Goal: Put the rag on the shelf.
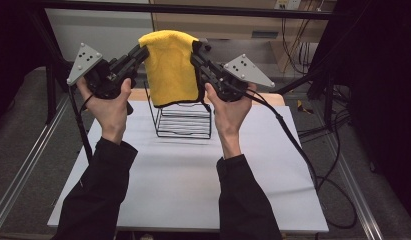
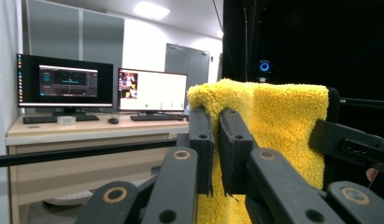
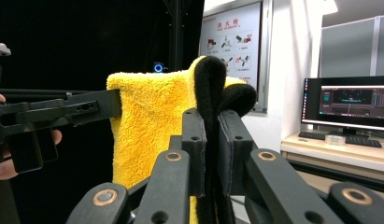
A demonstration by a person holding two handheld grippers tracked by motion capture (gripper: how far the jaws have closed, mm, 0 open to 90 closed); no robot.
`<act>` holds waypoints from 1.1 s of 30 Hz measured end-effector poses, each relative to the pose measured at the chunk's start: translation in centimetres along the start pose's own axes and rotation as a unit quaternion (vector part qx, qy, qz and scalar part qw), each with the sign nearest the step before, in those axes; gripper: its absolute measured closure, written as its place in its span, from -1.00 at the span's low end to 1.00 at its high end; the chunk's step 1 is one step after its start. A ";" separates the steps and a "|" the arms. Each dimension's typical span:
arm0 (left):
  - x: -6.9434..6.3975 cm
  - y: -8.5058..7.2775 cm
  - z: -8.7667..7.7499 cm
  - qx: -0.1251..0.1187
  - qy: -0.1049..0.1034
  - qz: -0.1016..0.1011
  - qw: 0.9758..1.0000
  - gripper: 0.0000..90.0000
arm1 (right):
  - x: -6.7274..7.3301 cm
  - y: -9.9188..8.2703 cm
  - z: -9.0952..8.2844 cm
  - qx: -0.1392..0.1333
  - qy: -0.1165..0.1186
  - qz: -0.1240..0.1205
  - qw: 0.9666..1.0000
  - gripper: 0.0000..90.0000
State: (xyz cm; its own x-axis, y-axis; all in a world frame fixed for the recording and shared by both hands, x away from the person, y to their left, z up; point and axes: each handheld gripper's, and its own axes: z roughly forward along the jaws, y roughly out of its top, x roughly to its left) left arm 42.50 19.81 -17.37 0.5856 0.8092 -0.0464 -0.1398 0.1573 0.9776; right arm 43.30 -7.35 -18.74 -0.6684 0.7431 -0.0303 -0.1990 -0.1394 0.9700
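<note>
Hanging in the air between two claws is a fluffy yellow towel (image 1: 169, 67). The left claw (image 1: 141, 52) pinches one top corner, with its jaws squeezed tight on the cloth. The right claw (image 1: 197, 54) pinches the other top corner the same way, gripping a black edge of the towel. The towel's bottom dangles just above a black wire rack (image 1: 184, 120), which stands on the white surface (image 1: 193, 180).
</note>
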 end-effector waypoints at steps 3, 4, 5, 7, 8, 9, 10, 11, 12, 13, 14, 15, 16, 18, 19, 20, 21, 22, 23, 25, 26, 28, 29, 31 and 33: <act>0.2 0.4 0.4 -0.006 0.002 0.001 1.000 0.87 | -0.2 0.5 0.5 -0.004 0.001 0.000 1.000 0.83; 0.3 0.6 0.5 -0.007 0.002 0.000 1.000 0.87 | -0.2 0.6 0.6 -0.006 0.001 -0.001 1.000 0.83; 0.4 0.7 0.7 -0.010 0.001 0.001 1.000 0.87 | -0.2 0.7 0.8 -0.008 0.001 -0.002 1.000 0.83; 0.7 1.0 1.1 -0.008 0.003 -0.001 1.000 0.87 | -0.3 0.9 1.2 -0.012 0.000 -0.002 1.000 0.83; 0.8 1.1 1.3 -0.006 0.005 0.002 1.000 0.87 | -0.4 0.9 1.4 -0.013 -0.001 -0.001 1.000 0.83; 0.9 1.2 1.5 -0.007 0.006 0.005 1.000 0.87 | -0.5 0.9 1.6 -0.013 -0.002 -0.002 1.000 0.83; 1.1 1.4 1.7 -0.011 0.009 0.010 1.000 0.87 | -0.6 1.0 1.8 -0.013 -0.003 -0.002 1.000 0.83; 1.1 1.4 1.8 -0.009 0.007 0.004 1.000 0.87 | -0.7 1.0 2.0 -0.014 -0.003 -0.001 1.000 0.83; 1.2 1.5 1.9 -0.012 0.008 0.002 1.000 0.87 | -0.8 1.1 2.2 -0.016 -0.004 -0.001 1.000 0.83; 1.3 1.6 2.0 -0.015 0.007 -0.001 1.000 0.87 | -0.9 1.1 2.3 -0.019 -0.004 -0.001 1.000 0.83; 1.3 1.7 2.0 -0.017 0.007 -0.002 1.000 0.87 | -0.9 1.2 2.5 -0.021 -0.004 0.000 1.000 0.83; 1.4 1.8 2.1 -0.019 0.008 -0.001 1.000 0.87 | -1.0 1.3 2.6 -0.024 -0.004 -0.001 1.000 0.83; 1.5 2.0 2.2 -0.018 0.011 0.001 1.000 0.87 | -1.0 1.4 2.7 -0.026 -0.004 -0.001 1.000 0.83; 1.7 2.3 2.5 -0.025 0.012 0.006 1.000 0.87 | -1.2 1.6 3.0 -0.028 -0.005 -0.002 1.000 0.83; 1.7 2.3 2.6 -0.024 0.009 0.002 1.000 0.87 | -1.3 1.6 3.1 -0.030 -0.005 0.000 1.000 0.83; 1.8 2.4 2.7 -0.025 0.009 0.003 1.000 0.87 | -1.5 1.7 3.2 -0.032 -0.007 0.003 0.999 0.83; 1.9 2.4 2.9 -0.026 0.009 0.001 1.000 0.87 | -1.6 1.8 3.3 -0.032 -0.007 0.005 0.999 0.83; 2.1 2.5 3.1 -0.030 0.012 0.003 0.999 0.87 | -1.8 1.8 3.4 -0.032 -0.008 0.005 0.999 0.83; 2.2 2.5 3.2 -0.030 0.013 0.002 0.999 0.87 | -2.0 1.9 3.5 -0.032 -0.009 0.004 0.999 0.83; 2.3 2.5 3.4 -0.026 0.016 -0.008 0.999 0.87 | -2.2 2.0 3.7 -0.031 -0.008 -0.002 0.999 0.83; 2.5 2.6 3.5 -0.029 0.021 0.001 0.999 0.87 | -2.3 2.1 3.8 -0.031 -0.007 -0.003 0.999 0.83; 2.5 2.7 3.8 -0.029 0.023 0.007 0.999 0.87 | -2.4 2.2 4.0 -0.029 -0.006 -0.006 1.000 0.83; 2.5 2.7 3.9 -0.028 0.024 0.009 0.999 0.87 | -2.4 2.2 4.2 -0.028 -0.007 -0.010 1.000 0.83; 2.7 2.9 4.2 -0.029 0.022 0.005 0.999 0.87 | -2.6 2.3 4.5 -0.026 -0.006 -0.013 1.000 0.83; 2.9 3.0 4.5 -0.029 0.025 0.005 0.999 0.87 | -2.8 2.3 5.0 -0.026 -0.006 -0.014 1.000 0.83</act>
State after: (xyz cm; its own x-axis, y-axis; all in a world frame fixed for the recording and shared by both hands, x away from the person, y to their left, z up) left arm 47.41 20.11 -13.62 0.5436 0.8379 -0.0493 -0.1927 0.1817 0.9643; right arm 48.33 -6.50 -15.17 -0.6538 0.7546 -0.0552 -0.2557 -0.1517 0.9548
